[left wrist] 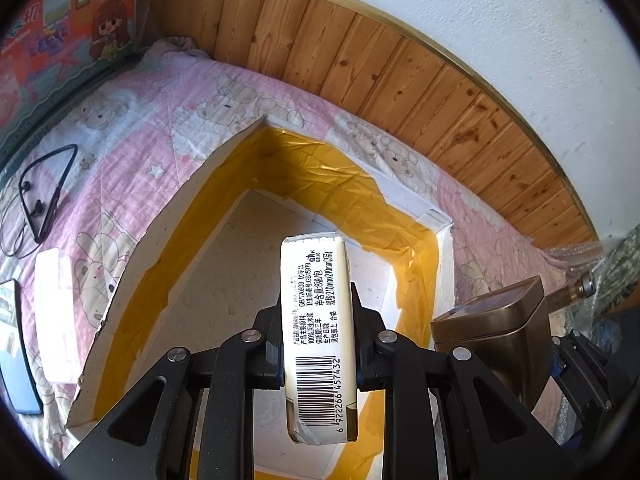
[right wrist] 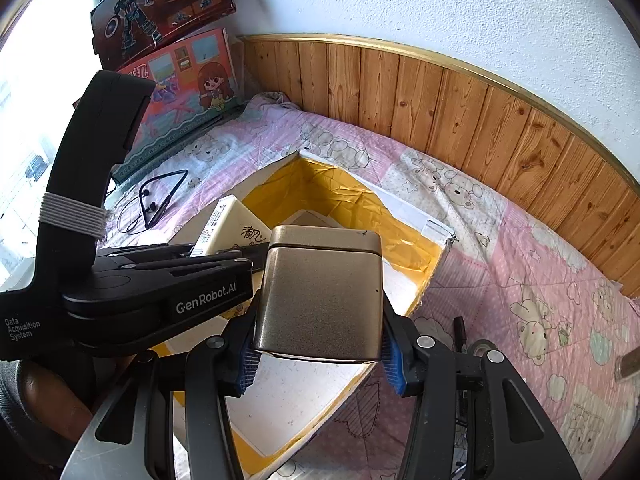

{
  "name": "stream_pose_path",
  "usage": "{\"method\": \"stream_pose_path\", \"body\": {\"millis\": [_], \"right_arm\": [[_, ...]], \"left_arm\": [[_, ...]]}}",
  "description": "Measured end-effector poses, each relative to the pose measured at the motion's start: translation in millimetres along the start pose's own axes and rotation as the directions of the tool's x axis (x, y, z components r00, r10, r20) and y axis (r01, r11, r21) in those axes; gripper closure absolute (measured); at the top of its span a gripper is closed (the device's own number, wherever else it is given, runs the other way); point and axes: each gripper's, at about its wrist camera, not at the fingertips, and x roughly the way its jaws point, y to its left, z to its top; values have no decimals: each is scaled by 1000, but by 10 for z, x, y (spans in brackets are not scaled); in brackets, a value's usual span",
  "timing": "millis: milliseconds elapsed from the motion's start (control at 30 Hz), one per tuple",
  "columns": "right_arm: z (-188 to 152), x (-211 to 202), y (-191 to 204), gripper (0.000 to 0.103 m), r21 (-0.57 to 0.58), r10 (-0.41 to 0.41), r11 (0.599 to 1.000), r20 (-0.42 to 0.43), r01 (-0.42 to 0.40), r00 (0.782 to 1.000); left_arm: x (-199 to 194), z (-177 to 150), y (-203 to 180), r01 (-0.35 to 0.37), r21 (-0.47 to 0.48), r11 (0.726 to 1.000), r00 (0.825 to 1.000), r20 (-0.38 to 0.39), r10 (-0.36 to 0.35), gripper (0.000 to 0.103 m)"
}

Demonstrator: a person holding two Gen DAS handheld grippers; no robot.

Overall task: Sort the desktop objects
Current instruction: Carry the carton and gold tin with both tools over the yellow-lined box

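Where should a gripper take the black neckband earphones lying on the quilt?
Grip the neckband earphones on the thick curved band, coming straight down from above. They lie flat on the quilt, and the band is the stiff part; the thin cords would likely slip.

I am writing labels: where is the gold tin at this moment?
The gold tin is clamped in the right gripper, above the open box, right of the tissue pack.
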Motion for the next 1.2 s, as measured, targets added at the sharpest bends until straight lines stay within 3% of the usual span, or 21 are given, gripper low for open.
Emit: {"method": "stream_pose_path", "body": {"millis": [667,1200], "right_arm": [[178,632,-98,52,-103,-23,995,-117,11,993],[266,1134,-108,52,-205,-40,979,-264,-15,964]], "left_arm": [[498,240,177,-46,-71,996,994,-105,38,79],[936,286,300,-71,-96,993,976,-214,49,79]]}}
